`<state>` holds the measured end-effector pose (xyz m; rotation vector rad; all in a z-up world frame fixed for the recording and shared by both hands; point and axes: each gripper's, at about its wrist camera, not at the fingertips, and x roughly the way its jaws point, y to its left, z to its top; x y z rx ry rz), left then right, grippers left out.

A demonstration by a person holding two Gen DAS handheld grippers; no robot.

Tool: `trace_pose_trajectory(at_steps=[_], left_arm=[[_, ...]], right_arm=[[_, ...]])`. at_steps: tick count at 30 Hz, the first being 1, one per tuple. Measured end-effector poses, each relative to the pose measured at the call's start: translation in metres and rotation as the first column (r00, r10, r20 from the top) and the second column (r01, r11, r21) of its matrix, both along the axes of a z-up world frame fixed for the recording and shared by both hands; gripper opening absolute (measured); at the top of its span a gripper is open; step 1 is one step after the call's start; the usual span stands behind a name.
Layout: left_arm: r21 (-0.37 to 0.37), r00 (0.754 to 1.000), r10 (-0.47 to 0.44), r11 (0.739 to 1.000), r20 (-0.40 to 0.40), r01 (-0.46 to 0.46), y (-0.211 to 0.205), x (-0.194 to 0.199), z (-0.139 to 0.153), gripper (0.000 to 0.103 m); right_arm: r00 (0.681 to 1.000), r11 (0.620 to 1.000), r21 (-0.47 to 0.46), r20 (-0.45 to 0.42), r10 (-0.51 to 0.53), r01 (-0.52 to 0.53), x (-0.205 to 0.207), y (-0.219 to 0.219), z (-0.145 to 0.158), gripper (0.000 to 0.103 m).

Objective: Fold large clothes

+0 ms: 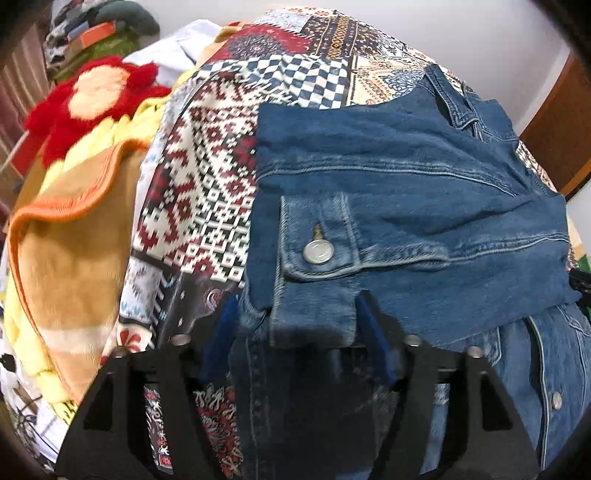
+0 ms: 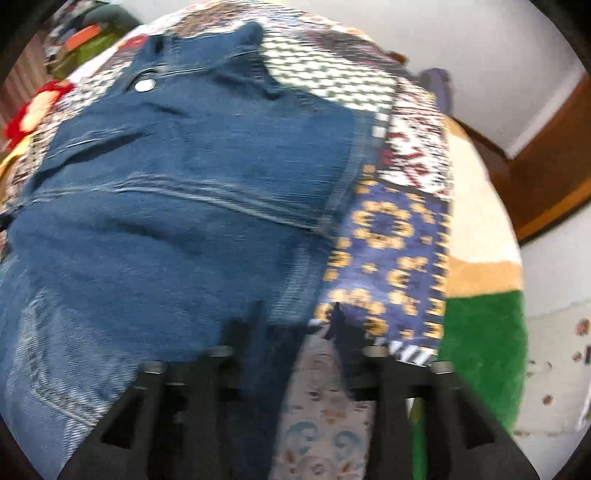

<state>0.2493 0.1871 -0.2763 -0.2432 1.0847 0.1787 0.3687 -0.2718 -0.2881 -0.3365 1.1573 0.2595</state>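
A blue denim jacket [image 1: 406,192] lies folded on a patchwork bedspread [image 1: 207,177]. Its sleeve is laid across the body, and the cuff [image 1: 332,229] with a metal button [image 1: 318,253] points toward me. My left gripper [image 1: 295,317] is open just above the cloth, with the cuff end lying between its blue pads. The right wrist view is blurred. It shows the jacket [image 2: 177,192] spread to the left on the bedspread [image 2: 391,229]. My right gripper [image 2: 291,328] is open over the jacket's right edge, with denim under its left finger.
A red plush flower [image 1: 96,99] and a yellow and orange blanket [image 1: 70,251] are heaped left of the jacket. More clutter [image 1: 96,33] sits behind them. A green and tan blanket [image 2: 480,354] hangs at the bed's right edge. Brown wooden furniture [image 2: 546,166] stands by the wall.
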Motion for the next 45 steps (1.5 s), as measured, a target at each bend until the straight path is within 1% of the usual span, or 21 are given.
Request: trace_pose_trajectory(at_steps=[1, 2, 5, 7, 10, 14, 15, 16, 18, 20, 22, 24, 27, 31, 35, 38, 40, 42, 43, 44, 45], left_arm=[[-0.014, 1.000, 0.003, 1.000, 0.000, -0.003, 0.002, -0.002, -0.001, 0.070], [-0.028, 1.000, 0.003, 1.000, -0.005, -0.003, 0.004, -0.004, -0.004, 0.070], [-0.009, 1.000, -0.005, 1.000, -0.017, 0.005, -0.001, -0.008, -0.004, 0.071], [0.008, 1.000, -0.009, 1.000, -0.022, 0.009, -0.004, -0.006, -0.001, 0.071], [0.026, 0.999, -0.040, 0.999, 0.026, 0.040, -0.006, -0.003, 0.022, 0.071], [0.048, 0.994, -0.050, 0.998, 0.097, 0.045, 0.001, 0.009, 0.058, 0.072], [0.054, 0.993, -0.048, 0.998, 0.110, 0.043, 0.004, 0.013, 0.064, 0.076], [0.062, 0.992, -0.044, 0.997, 0.121, 0.037, 0.008, 0.018, 0.070, 0.081], [0.079, 0.991, -0.028, 0.997, 0.134, 0.017, 0.017, 0.032, 0.076, 0.082], [0.062, 0.991, -0.023, 0.998, 0.128, 0.015, 0.025, 0.045, 0.077, 0.082], [0.013, 0.993, -0.022, 1.000, 0.112, 0.021, 0.034, 0.060, 0.071, 0.082], [-0.011, 0.996, -0.016, 1.000, 0.090, 0.017, 0.039, 0.072, 0.061, 0.082], [-0.045, 0.999, 0.020, 0.999, 0.040, -0.018, 0.050, 0.092, 0.037, 0.082], [-0.125, 0.998, 0.061, 0.990, -0.002, -0.061, 0.064, 0.112, 0.009, 0.082], [-0.187, 0.998, 0.065, 0.980, -0.028, -0.069, 0.071, 0.133, -0.012, 0.081], [-0.191, 0.996, 0.078, 0.978, -0.039, -0.084, 0.076, 0.145, -0.022, 0.059], [-0.201, 0.995, 0.096, 0.974, -0.037, -0.101, 0.080, 0.152, -0.027, 0.057], [-0.206, 0.995, 0.095, 0.974, -0.009, -0.095, 0.082, 0.156, -0.026, 0.039], [-0.200, 0.995, 0.101, 0.975, -0.010, -0.101, 0.084, 0.159, -0.028, 0.024], [-0.204, 0.994, 0.106, 0.973, -0.010, -0.106, 0.085, 0.161, -0.029, 0.017], [-0.219, 0.994, 0.108, 0.970, -0.002, -0.105, 0.087, 0.162, -0.030, 0.015]], right_arm=[[0.999, 0.999, -0.030, 0.021, -0.026, 0.026, 0.001, -0.005, 0.000, 0.077], [0.999, 0.999, -0.022, 0.024, -0.034, 0.034, 0.001, -0.008, -0.001, 0.079], [0.998, 0.995, 0.075, -0.033, -0.060, 0.062, 0.005, -0.025, -0.004, 0.079], [0.996, 0.993, 0.095, -0.065, -0.067, 0.073, 0.008, -0.030, -0.002, 0.079], [0.992, 0.989, 0.124, -0.105, -0.069, 0.082, 0.010, -0.031, 0.005, 0.079], [0.993, 0.972, 0.224, -0.105, -0.051, 0.073, 0.012, -0.027, 0.027, 0.079], [0.994, 0.965, 0.252, -0.098, -0.053, 0.076, 0.015, -0.027, 0.034, 0.079], [0.994, 0.959, 0.274, -0.095, -0.053, 0.078, 0.019, -0.027, 0.039, 0.079], [0.993, 0.937, 0.335, -0.100, -0.064, 0.094, 0.028, -0.030, 0.049, 0.079], [0.990, 0.918, 0.377, -0.114, -0.085, 0.122, 0.041, -0.031, 0.055, 0.079], [0.985, 0.902, 0.403, -0.129, -0.111, 0.155, 0.052, -0.033, 0.058, 0.079], [0.980, 0.884, 0.431, -0.151, -0.130, 0.183, 0.068, -0.035, 0.056, 0.079], [0.965, 0.852, 0.463, -0.203, -0.167, 0.245, 0.093, -0.040, 0.041, 0.079], [0.947, 0.846, 0.445, -0.255, -0.195, 0.294, 0.115, -0.041, 0.017, 0.079], [0.945, 0.848, 0.441, -0.270, -0.186, 0.293, 0.126, -0.036, 0.001, 0.078], [0.951, 0.840, 0.468, -0.265, -0.162, 0.274, 0.130, -0.031, -0.004, 0.071], [0.955, 0.831, 0.490, -0.257, -0.149, 0.262, 0.131, -0.028, -0.004, 0.054], [0.954, 0.819, 0.507, -0.258, -0.153, 0.269, 0.133, -0.026, -0.007, 0.045], [0.954, 0.817, 0.509, -0.252, -0.162, 0.273, 0.135, -0.025, -0.008, 0.037], [0.956, 0.819, 0.506, -0.244, -0.165, 0.270, 0.135, -0.024, -0.009, 0.032], [0.959, 0.826, 0.501, -0.233, -0.161, 0.260, 0.136, -0.023, -0.009, 0.022]])
